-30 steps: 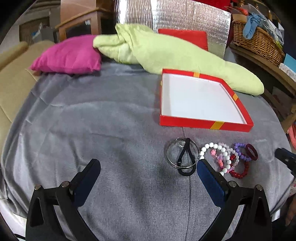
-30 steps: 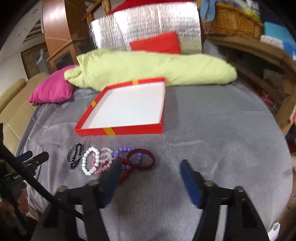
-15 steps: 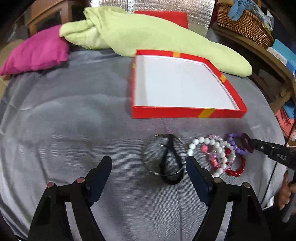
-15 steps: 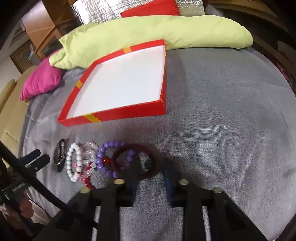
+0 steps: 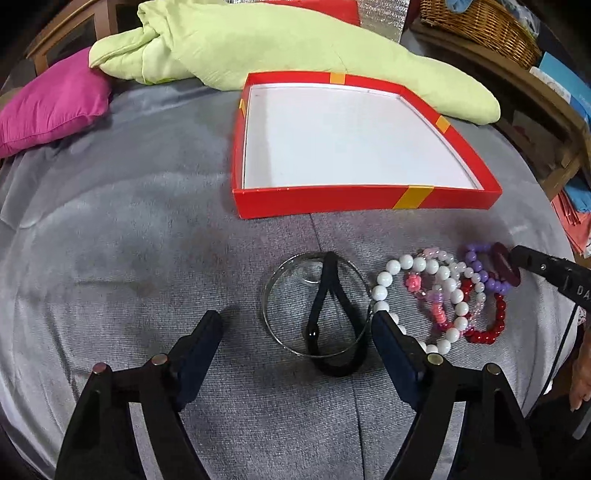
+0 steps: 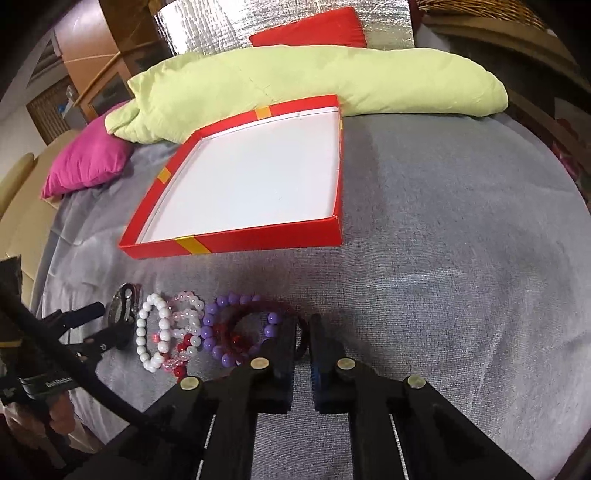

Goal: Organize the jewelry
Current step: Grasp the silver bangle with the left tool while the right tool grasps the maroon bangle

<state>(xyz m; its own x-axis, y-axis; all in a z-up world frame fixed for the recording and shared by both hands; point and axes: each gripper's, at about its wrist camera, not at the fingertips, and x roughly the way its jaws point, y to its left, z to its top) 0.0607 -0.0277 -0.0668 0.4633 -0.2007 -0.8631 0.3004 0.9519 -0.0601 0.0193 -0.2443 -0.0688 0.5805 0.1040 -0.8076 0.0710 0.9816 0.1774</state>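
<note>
Jaws: right gripper (image 6: 303,332) clamped on the dark red bangle (image 6: 258,314), left gripper (image 5: 295,332) spread wide, holding nothing.

Left jaws hang over the silver bangle (image 5: 273,295) with the black band (image 5: 334,332) lying across it. Jewelry sits in a row on the grey blanket (image 5: 129,240), near edge: silver bangle at left, then white bead bracelet (image 5: 384,284), pink beads (image 5: 436,306), red beads (image 5: 491,328), purple beads (image 5: 476,258), dark red bangle at far right. Red box lid (image 5: 369,199), white inside, nothing in it, lies just beyond the row. Farther back: pale green pillow (image 5: 295,40) touching the lid's far edge, magenta cushion (image 5: 51,107) far left, red cushion (image 6: 314,29) against a silver foil panel (image 6: 221,22). Wicker basket (image 5: 480,26) on a wooden shelf far right.
</note>
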